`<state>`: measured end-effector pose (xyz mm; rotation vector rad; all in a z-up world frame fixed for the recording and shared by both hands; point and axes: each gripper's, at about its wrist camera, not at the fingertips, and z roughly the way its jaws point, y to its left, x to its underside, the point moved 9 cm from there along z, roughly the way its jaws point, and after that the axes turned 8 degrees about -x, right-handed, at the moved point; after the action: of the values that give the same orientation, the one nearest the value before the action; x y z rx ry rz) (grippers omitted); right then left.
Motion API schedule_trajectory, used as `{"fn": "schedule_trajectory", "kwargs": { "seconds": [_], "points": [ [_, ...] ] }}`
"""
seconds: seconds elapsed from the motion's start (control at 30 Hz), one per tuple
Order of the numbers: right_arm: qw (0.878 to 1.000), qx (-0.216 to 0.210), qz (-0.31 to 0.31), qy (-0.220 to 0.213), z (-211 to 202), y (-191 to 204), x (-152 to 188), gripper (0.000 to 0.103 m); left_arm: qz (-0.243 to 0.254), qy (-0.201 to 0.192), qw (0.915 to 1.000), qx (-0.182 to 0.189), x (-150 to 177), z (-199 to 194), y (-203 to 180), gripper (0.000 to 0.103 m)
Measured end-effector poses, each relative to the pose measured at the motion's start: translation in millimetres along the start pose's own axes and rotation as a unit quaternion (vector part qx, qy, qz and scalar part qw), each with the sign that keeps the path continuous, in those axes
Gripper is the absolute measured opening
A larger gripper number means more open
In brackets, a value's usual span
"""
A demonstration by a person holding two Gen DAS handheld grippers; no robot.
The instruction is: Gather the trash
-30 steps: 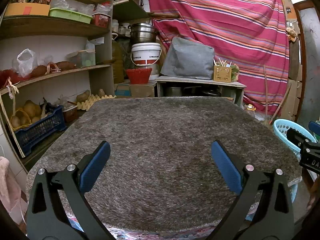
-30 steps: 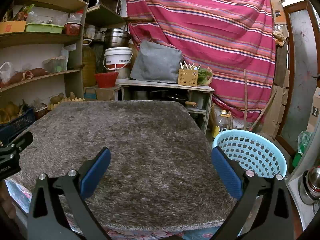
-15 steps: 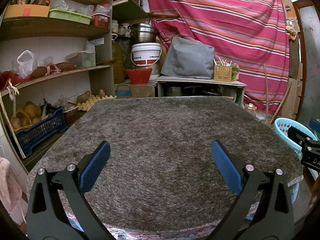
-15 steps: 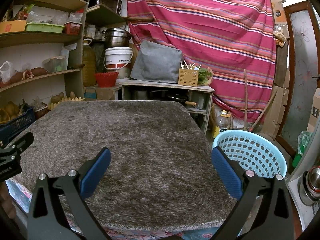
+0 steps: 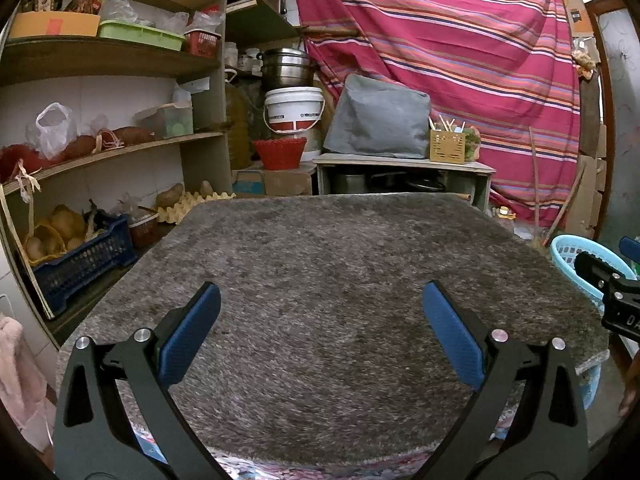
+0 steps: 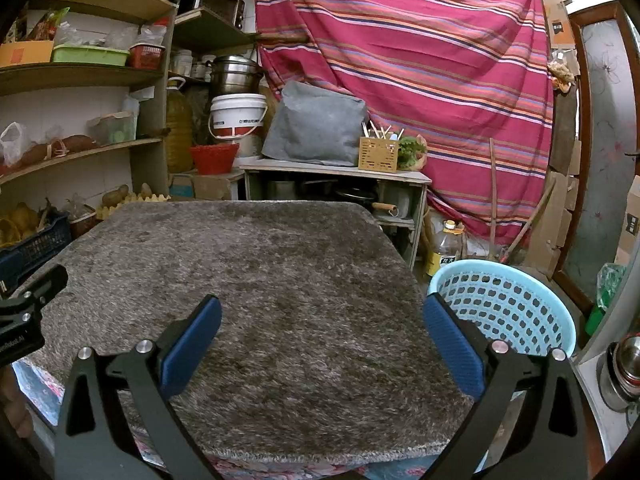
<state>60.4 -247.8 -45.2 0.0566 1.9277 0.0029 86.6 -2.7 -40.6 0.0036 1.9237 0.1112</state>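
So both grippers are just sitting at the near edge of the table with nothing in them. The left gripper has its blue pads spread wide apart, nothing between them but the shaggy grey rug covering the tabletop. Same deal with the right gripper: jaws wide, holding nothing.

Thing is, I honestly can't spot any trash on that rug in either view. The whole fuzzy surface looks bare from the near edge to the far one, so if there's a scrap left it's too small to make out or outside both frames.

What is visible is the light blue laundry-style basket, which I'd guess is where trash goes. In the right wrist view it fills the lower right of the frame, just beside the table's right corner and right next to that gripper's right pad. In the left wrist view only a sliver of it peeks in at the far right edge, past the tip of the other gripper.

So the right hand is clearly the nearer one for any drop, with the basket off to its right and lower than the tabletop. My read: collecting looks done or nearly so.
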Motion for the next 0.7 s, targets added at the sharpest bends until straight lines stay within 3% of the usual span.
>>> {"fn": "schedule_trajectory", "kwargs": {
  "seconds": [0.7],
  "points": [
    [1.000, -0.003, -0.001, 0.002, 0.8, 6.2, -1.0, 0.099, 0.000, -0.002, 1.0000, -0.001, -0.4, 0.8, 0.7, 0.098]
  ]
}}
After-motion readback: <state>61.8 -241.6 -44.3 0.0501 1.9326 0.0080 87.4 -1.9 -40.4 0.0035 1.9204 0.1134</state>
